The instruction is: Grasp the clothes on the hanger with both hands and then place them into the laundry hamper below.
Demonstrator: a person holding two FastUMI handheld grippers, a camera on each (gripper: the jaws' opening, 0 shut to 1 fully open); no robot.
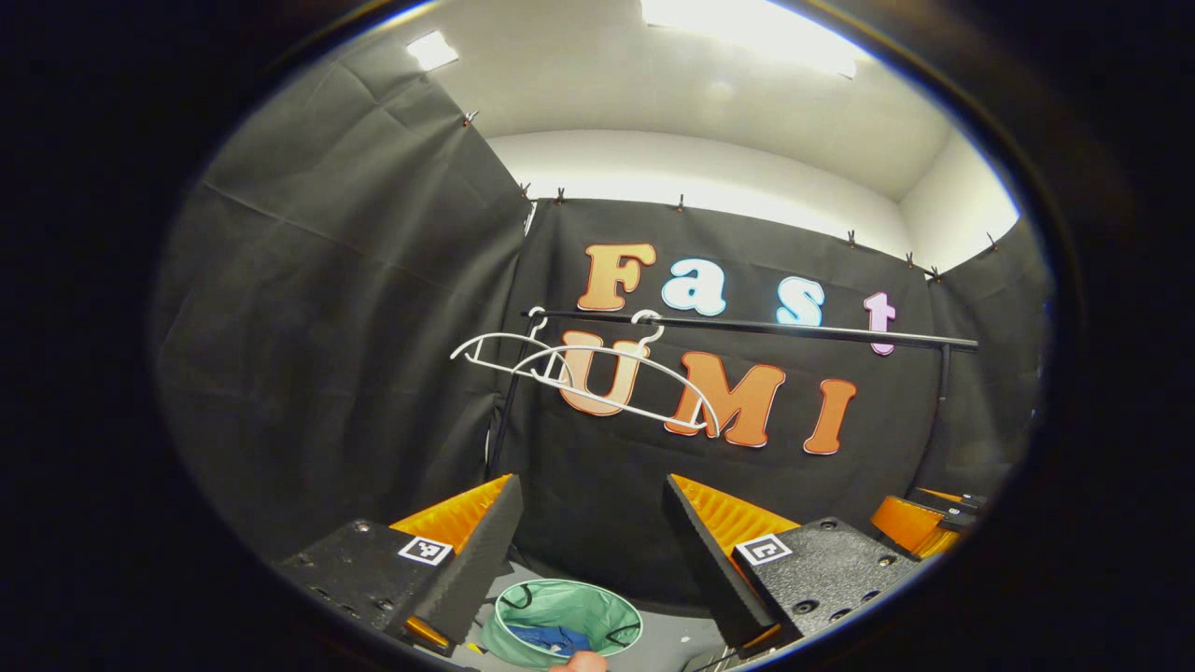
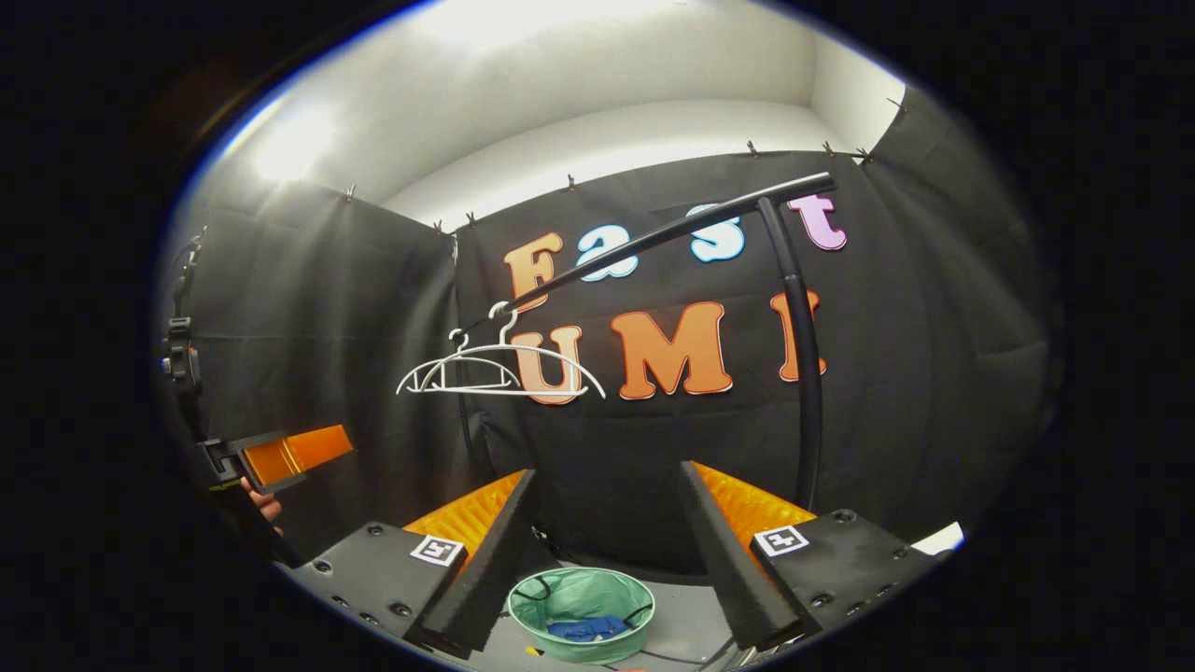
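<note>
Here both grippers [image 1: 588, 541] [image 2: 602, 546] hover open above hamper [image 2: 581, 611].

From my remote station I see black cloth walls [image 1: 336, 308] clipped along their top edge, enclosing the booth on three sides. A black clothes rail [image 1: 747, 327] crosses in front of the back cloth; its upright post [image 2: 801, 373] stands at one end. Above the rail, a white wall [image 1: 691, 168] meets a white ceiling bearing bright light panels [image 1: 747, 28]. Below the rail lies grey floor [image 2: 686, 616].
</note>
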